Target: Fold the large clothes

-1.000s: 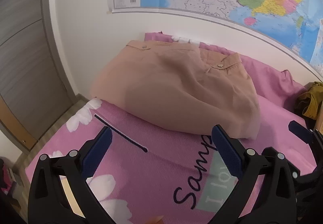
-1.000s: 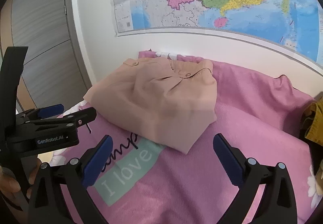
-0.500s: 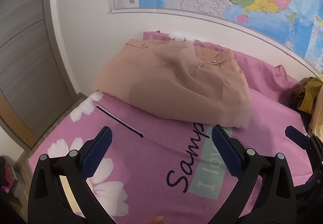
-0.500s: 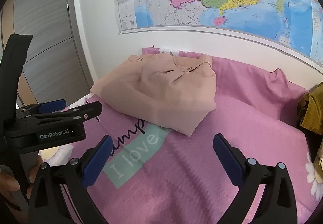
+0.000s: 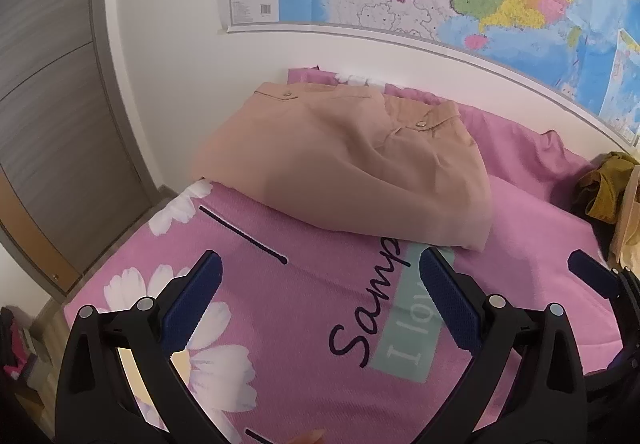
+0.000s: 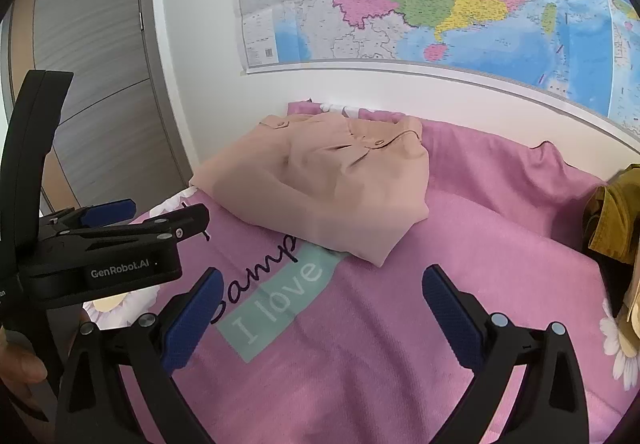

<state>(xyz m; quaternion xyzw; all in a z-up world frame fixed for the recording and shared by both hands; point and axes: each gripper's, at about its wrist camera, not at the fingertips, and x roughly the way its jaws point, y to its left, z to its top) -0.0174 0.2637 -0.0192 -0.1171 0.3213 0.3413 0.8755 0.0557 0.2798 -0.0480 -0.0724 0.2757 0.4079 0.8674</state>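
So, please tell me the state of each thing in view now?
Left hand-held gripper: open, empty.
Right hand-held gripper: open, empty.
Peach garment: folded, lying on the pink blanket.
Mustard clothes: crumpled, unfolded, at the right edge.

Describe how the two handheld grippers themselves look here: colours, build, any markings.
Both the left gripper and right gripper have matte black plastic frames, silver rivets and textured dark blue pads on the jaws. The left one's side reads "GenRobot.AI" in white. No cables or sleeves visible.
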